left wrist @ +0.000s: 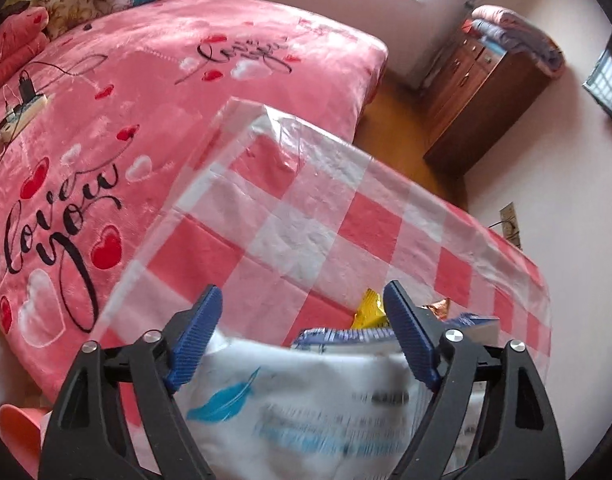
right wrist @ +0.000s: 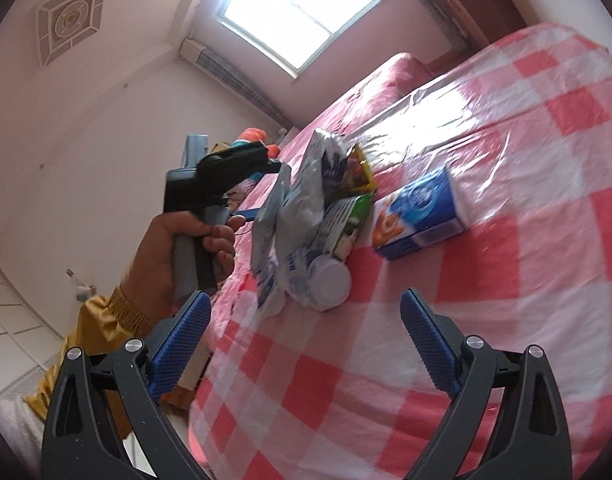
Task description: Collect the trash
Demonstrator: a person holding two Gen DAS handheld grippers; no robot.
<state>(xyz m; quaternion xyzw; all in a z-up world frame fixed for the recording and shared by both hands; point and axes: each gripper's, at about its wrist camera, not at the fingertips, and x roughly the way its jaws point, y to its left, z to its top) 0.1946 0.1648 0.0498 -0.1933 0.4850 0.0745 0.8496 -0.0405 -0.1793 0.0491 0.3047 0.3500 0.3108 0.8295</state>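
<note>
I see a white plastic wrapper (left wrist: 306,404) with a blue feather print, crumpled and held up off the checked table. Trash pile at 12 o'clock in my right view: yellow snack packet (right wrist: 359,170), green packet (right wrist: 347,220), white-lidded tub (right wrist: 325,284) on its side. Blue box (right wrist: 419,216) lies flat at 1 o'clock, just beside the pile.

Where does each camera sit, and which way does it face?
Left wrist: on the left gripper, facing down over a white bag between its jaws, toward the bed.
Right wrist: on the right gripper, open, facing the checkered table; a hand shows.
Both show the white bag and table.
</note>
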